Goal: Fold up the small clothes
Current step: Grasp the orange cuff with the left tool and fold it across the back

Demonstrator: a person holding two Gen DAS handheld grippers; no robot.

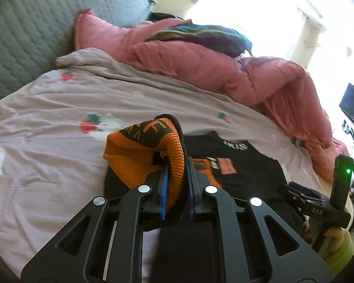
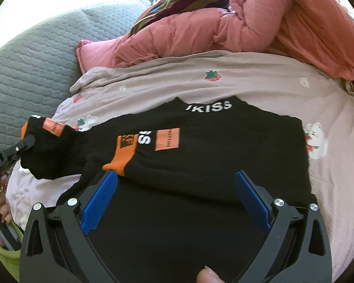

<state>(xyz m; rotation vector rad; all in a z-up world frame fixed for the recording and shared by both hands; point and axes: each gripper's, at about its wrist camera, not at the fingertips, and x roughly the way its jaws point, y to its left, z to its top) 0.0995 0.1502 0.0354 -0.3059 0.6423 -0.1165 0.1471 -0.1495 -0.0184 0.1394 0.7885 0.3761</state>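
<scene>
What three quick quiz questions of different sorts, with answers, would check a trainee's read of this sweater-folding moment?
1. True or false: the left gripper is shut on the sweater's orange cuff.
2. Multiple choice: the right gripper is A) shut on a sleeve, B) open above the black sweater, C) out of view.
3. Fill in: the sweater lies on a sheet printed with ____.

Key: 1 true; 2 B; 3 strawberries.

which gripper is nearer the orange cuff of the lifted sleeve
Left. The left gripper is shut on the orange cuff, holding it up off the bed. The right gripper hangs open over the black sweater body, apart from that cuff.
</scene>
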